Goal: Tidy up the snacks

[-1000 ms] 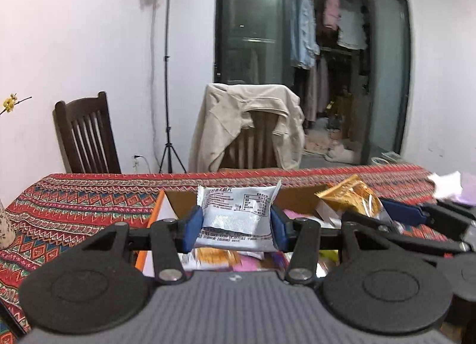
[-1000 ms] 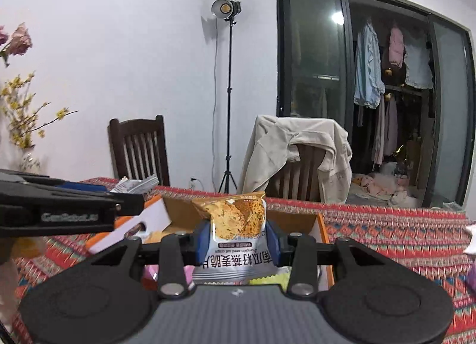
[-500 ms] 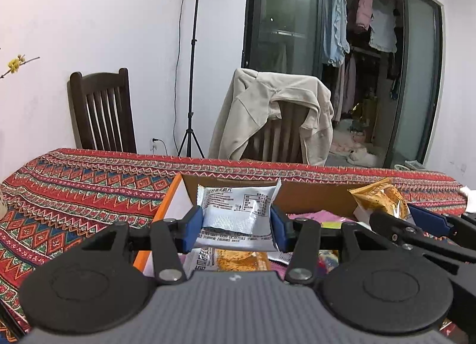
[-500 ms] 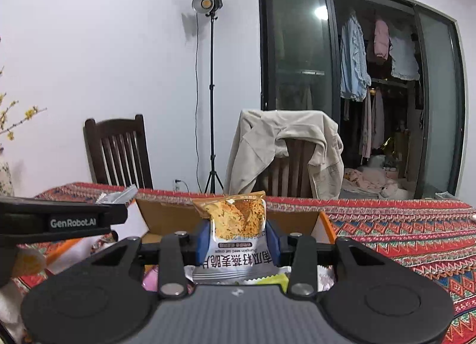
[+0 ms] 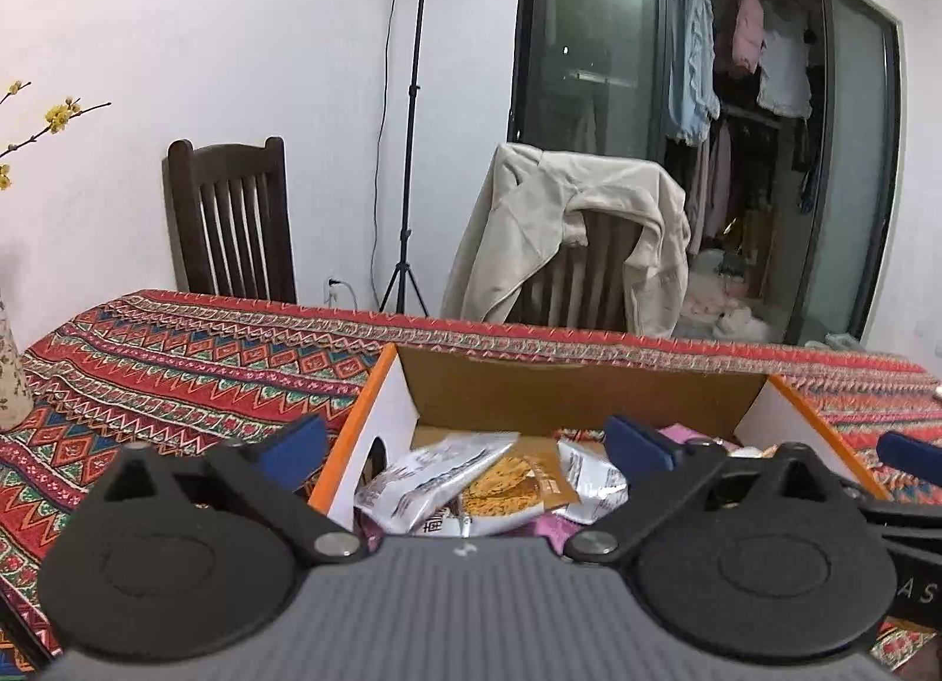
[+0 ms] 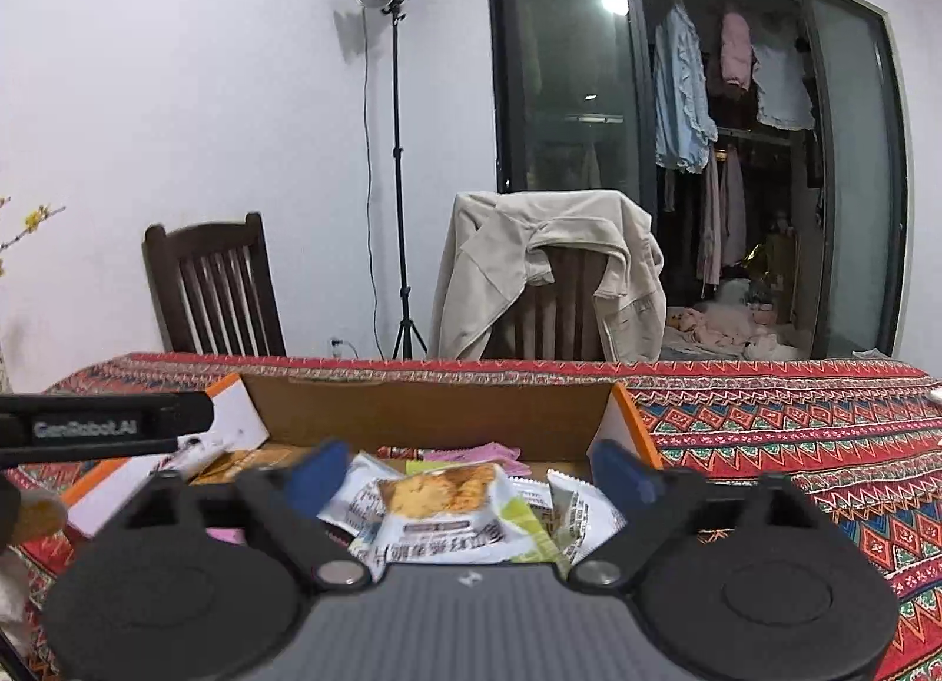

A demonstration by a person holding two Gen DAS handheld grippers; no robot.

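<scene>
Both tongs are now standing wide open and holding nothing: your left gripper has let go of its silver packet, your right gripper its orange-print packet. Both packets are lying in the cardboard box, so two more snacks are sorted. Nearby, the patterned tablecloth is lying bare toward the table's left edge; the box's walls are hemming your withdrawal.

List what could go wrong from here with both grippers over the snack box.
1. The left gripper and right gripper hang open close together over the cardboard box; they could collide.
2. The oat crisp packet lies loosely atop the pile and might slide.
3. A finger could catch the box's orange rim.
</scene>
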